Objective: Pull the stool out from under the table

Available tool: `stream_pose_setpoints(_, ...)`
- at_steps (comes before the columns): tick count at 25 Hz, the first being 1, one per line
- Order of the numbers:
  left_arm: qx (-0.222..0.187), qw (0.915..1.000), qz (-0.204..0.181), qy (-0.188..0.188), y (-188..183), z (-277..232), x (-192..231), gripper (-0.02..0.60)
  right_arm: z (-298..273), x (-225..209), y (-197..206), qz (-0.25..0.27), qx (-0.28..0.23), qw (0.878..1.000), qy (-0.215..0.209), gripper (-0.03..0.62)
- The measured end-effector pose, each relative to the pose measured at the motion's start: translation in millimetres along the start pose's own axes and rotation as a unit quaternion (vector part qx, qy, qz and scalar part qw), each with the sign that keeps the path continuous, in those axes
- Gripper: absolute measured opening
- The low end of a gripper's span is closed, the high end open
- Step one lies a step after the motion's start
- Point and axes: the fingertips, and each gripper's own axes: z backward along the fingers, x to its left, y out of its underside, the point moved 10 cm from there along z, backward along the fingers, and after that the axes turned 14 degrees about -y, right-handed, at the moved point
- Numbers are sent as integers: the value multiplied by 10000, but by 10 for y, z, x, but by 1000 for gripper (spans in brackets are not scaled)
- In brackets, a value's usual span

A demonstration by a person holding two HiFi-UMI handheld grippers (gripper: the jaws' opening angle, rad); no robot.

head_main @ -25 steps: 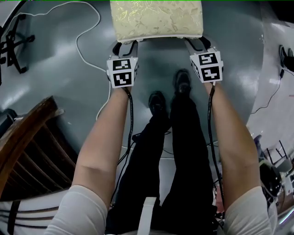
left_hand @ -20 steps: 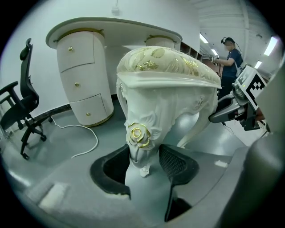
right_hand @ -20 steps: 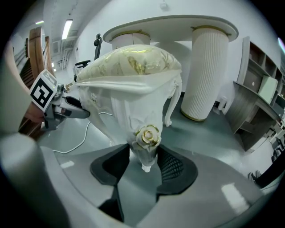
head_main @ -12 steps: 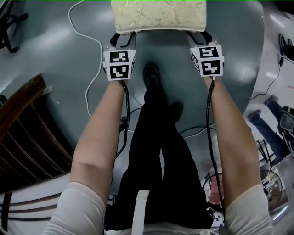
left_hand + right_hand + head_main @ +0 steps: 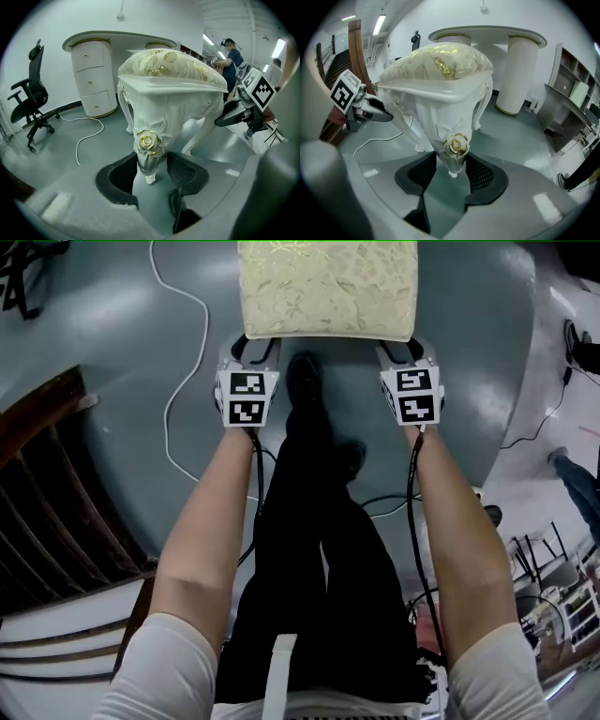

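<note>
Stool (image 5: 328, 292) stands upright — seat's near edge runs left-right.

In the head view the stool (image 5: 326, 289) stands on the floor (image 5: 112, 343) at the top centre of the frame. The left tool (image 5: 251, 345) is clamped on the leg at its lower left corner, and the right tool (image 5: 405, 345) on the leg at its lower right. In the left gripper view the desk (image 5: 117, 38) stands behind the stool. A chair (image 5: 30, 98) is at the left edge, and a cable (image 5: 77, 152) lies on the floor between the chair and the stool.
</note>
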Motion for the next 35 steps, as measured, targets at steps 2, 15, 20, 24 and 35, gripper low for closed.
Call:
stream_pose_setpoints(2, -1, 10000, -36, -13, 14, 4, 4, 199, -5, 16, -12, -13, 25, 10000, -34, 193)
stream_pose_setpoints(15, -254, 9992, 204, 217, 93, 1270, -104, 264, 1068, 599, 213, 244, -129, 9996, -112, 199)
stream_pose_setpoints(20, -743, 9964, 335, 241, -644, 2167, -115, 264, 2121, 786, -415, 485, -703, 9959, -308, 181)
stream_pose_setpoints(24, -1012, 9929, 477, 399, -1187, 2973, -82, 264, 3008, 1022, -962, 665, -1162, 9901, -427, 143)
stream_pose_setpoints(35, -2108, 9759, 268, 503, -2762, 5106, 68, 179, 5184, 1723, -2020, 1379, -1923, 9700, -554, 52)
